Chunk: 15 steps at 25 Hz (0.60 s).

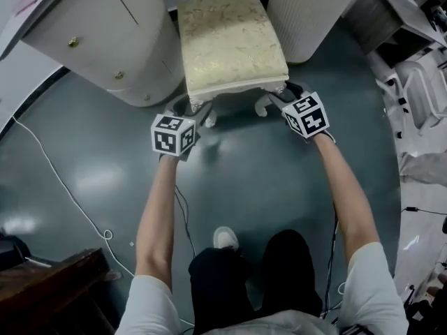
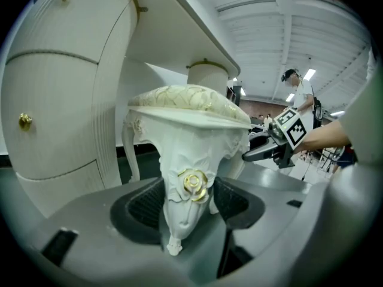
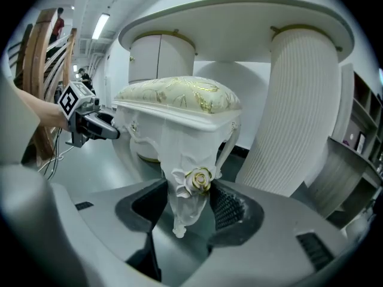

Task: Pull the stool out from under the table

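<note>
The stool (image 1: 230,40) stands on a glossy dark grey-green floor (image 1: 265,180) between the white table's two rounded pedestals, the drawered one (image 1: 105,33) on the left and a ribbed one (image 1: 307,12) on the right. Its near end faces the person. From the head view only the cream cushion and the two marker cubes at its front corners show. The gripper views look in under the seat, where each carved front leg bears a gold rose (image 2: 194,184) and the tabletop (image 3: 239,23) overhangs the stool. The left gripper (image 2: 185,205) is closed on the left front leg, its pads pressing both sides at the rose. The right gripper (image 3: 190,205) clasps the right front leg likewise. A white cable (image 1: 56,180) trails across the floor, and ceiling lights and a distant person (image 2: 302,94) show behind.
</note>
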Available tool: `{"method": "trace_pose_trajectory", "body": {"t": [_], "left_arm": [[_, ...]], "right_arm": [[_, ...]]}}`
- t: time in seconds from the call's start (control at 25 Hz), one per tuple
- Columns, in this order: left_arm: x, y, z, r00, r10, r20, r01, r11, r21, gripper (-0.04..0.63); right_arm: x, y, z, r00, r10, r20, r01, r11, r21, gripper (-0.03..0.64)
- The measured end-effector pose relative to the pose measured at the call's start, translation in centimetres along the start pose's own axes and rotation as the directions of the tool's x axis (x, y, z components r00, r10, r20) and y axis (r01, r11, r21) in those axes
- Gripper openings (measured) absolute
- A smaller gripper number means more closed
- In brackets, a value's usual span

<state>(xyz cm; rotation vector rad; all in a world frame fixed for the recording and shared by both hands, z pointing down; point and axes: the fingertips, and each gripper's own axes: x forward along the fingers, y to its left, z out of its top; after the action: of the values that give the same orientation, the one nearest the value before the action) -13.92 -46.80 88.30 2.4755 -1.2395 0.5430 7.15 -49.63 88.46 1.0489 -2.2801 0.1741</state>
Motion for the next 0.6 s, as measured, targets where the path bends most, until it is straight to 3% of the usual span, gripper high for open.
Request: {"method": "trace_pose_trajectory", "body": {"t": [0.12,0.28,0.6], "left_arm": [[-1.1,-1.5,-1.1,0.999,-0.013,-0.030,0.013,1.000,0.002,0.256],[-2.7,-3.2,-2.3,1.000,0.005,0.011,-0.005,1.000,-0.002,0.257],[-6.8,-9.6,-5.7,0.999,0.038,0.020,-0.037,0.999,-0.035,0.256]], "right_arm": [[-1.4,1.1,-1.2,1.000,0.013,-0.025,-0.013,1.000,-0.018,0.229],[-3.5,3.0,-2.6,1.000,-0.003,0.018,0.004,0.999,-0.050,0.225],[-9.1,6.4,-6.4,0.997,-0.019,0.073,0.021,0.999,-0.028,0.225]]}}
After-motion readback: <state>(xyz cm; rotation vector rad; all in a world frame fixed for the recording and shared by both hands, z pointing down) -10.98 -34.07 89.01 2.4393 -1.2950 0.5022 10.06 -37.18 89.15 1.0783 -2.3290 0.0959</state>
